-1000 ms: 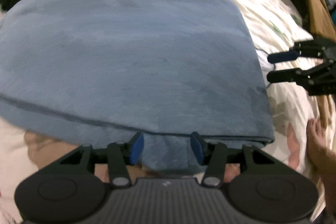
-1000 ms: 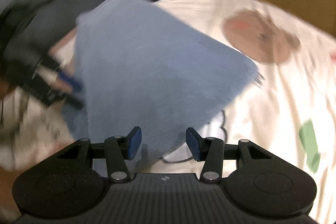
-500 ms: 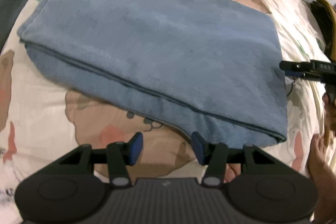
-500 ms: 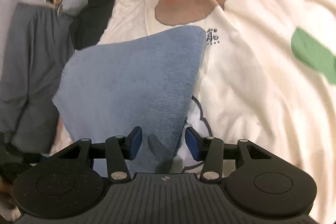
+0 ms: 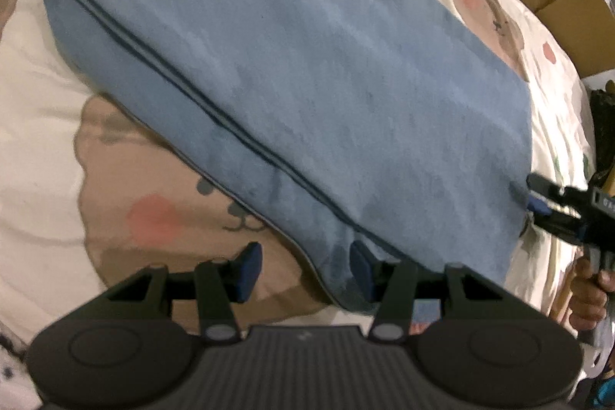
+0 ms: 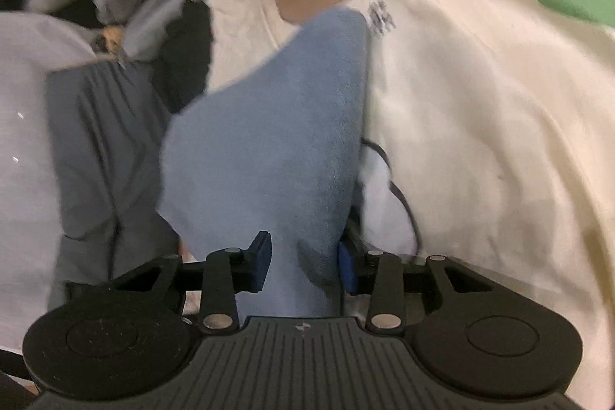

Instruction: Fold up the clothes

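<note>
Closing on the blue garment point(image 6: 276, 141) corner lying between its jaws, the right gripper point(image 6: 303, 262) is nearer; the left gripper point(image 5: 303, 266) hovers apart at the long edge.

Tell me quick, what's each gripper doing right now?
Left gripper: open, blue towel edge between its fingers, not gripped.
Right gripper: closing on the towel's corner.
</note>
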Motion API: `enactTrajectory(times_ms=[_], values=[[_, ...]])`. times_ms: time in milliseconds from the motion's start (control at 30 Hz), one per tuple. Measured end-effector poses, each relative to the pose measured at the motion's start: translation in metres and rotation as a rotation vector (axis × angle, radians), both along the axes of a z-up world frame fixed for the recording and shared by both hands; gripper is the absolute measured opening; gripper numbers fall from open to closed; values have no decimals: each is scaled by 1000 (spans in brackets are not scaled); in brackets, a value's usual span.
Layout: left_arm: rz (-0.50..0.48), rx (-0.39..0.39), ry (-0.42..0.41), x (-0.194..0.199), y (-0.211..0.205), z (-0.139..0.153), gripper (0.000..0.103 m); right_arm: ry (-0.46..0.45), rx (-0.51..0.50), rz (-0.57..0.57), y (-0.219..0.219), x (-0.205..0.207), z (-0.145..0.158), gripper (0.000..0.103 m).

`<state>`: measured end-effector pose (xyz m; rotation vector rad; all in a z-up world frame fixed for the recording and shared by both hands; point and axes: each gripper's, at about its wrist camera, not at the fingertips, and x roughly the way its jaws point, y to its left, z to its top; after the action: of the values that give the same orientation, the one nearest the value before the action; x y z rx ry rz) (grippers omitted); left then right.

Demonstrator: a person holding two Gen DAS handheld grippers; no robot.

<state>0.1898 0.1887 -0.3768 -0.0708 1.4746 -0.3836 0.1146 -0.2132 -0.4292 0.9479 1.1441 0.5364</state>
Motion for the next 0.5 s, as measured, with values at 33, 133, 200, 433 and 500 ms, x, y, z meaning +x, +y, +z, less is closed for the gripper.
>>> enactTrajectory(times_ms=[33,133,200,433,500], values=[[2,1,3,-1,0,0,54,-18,-19,-2,2,0,2,39],[7,8,13,-4,1,-1,54,-12,-25,-27,9,3,-4,39],[20,14,22,-6,2,0,54,-4,-13,-42,12,8,-9,39],[68,3,65,-6,5,-7,54,23,42,-41,15,19,-14,38],[84,-9,64,-4,5,-7,54,-8,86,-47,11,17,-6,38]])
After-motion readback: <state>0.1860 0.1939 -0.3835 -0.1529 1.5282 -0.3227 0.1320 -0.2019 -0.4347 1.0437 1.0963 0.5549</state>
